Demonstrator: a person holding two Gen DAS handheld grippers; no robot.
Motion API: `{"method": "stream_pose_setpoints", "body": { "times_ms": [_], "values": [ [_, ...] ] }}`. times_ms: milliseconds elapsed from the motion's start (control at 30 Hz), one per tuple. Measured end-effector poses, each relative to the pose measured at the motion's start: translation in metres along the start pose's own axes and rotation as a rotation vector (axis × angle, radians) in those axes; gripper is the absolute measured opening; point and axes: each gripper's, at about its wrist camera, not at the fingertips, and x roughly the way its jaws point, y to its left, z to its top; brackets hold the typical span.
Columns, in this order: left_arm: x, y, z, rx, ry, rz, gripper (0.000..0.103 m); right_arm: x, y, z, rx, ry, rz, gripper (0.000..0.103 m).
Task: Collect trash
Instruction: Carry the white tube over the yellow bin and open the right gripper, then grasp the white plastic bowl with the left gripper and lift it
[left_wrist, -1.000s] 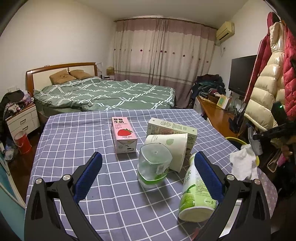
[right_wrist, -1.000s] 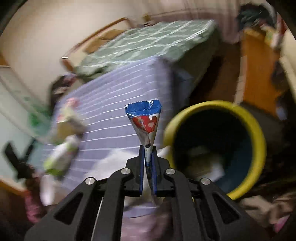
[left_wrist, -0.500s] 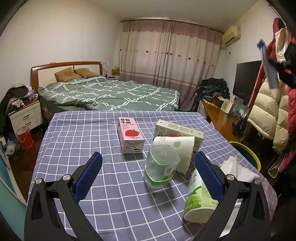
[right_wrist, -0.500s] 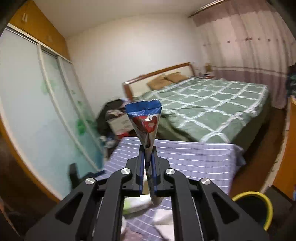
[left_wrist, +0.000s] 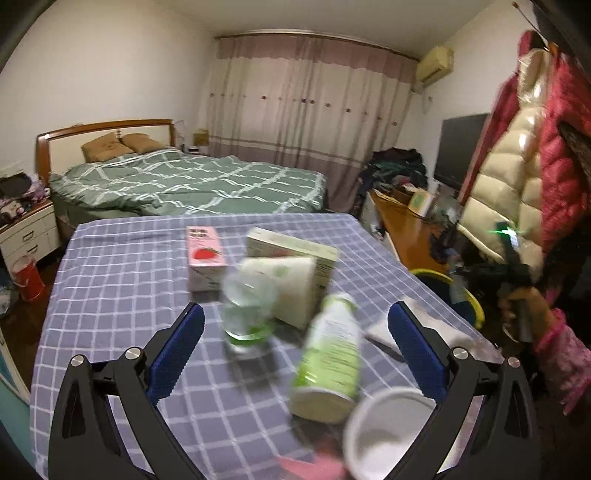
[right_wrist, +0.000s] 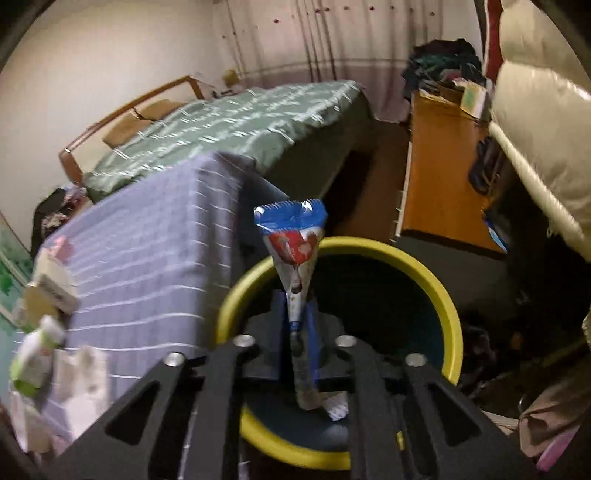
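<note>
Pinching a crinkly blue-red foil wrapper (right_wrist: 291, 254), cone-shaped, the right gripper (right_wrist: 301, 332) is holding it clamped directly above the round yellow-rimmed bin (right_wrist: 452, 314); half a second ago it was pointing at the bed. Left gripper (left_wrist: 295, 347) is hanging wide apart over the checked tablecloth (left_wrist: 122, 280), blurred. Only the left view is showing the green bottle (left_wrist: 332, 354), clear plastic cup (left_wrist: 245, 314), pink milk carton (left_wrist: 203, 258), and white cup (left_wrist: 384, 432) near right.
</note>
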Motion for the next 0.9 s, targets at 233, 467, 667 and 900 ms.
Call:
{"method": "stream_pose_setpoints", "body": {
  "times_ms": [233,467,667,900],
  "values": [
    [-0.015,-0.052,-0.021,0.055,0.07,-0.084,0.098,-0.009,-0.021,-0.011,0.095,-0.044,0.037,0.053],
    [-0.031,-0.077,-0.054,0.074,0.126,-0.031,0.098,-0.051,-0.02,-0.036,0.142,-0.113,0.127,0.059],
    [-0.013,-0.079,-0.08,0.047,0.215,-0.027,0.098,-0.08,-0.014,-0.05,0.146,-0.166,0.188,0.062],
    [0.007,-0.07,-0.089,-0.001,0.258,0.018,0.098,-0.087,-0.013,-0.057,0.149,-0.18,0.221,0.063]
  ]
}}
